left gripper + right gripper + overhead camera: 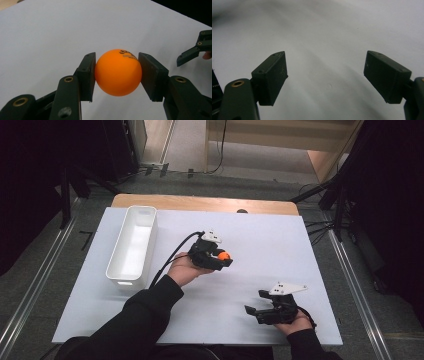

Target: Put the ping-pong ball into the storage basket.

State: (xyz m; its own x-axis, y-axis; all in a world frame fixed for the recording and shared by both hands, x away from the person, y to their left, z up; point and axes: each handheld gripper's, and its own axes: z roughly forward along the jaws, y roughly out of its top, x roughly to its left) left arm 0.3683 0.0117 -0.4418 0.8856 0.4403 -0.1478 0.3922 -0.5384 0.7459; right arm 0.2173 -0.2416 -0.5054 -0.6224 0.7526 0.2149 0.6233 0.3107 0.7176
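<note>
White bin [131, 247] stands at table [280, 245] left edge, the one obstacle. Open mat between bin and left gripper [226, 259] holding ball [223, 255]. Right gripper [252, 311] near front edge, well apart, bare mat between.

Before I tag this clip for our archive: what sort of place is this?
Probably a recording lab or studio, not a home: a table covered in plain white, black stands at the sides, loose cables on the floor, and a hand-held tool gripping an orange ball.

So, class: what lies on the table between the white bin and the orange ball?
Nothing rests there: in the high view, bare white table separates the white bin from the orange ball, which the left gripper holds.
</note>
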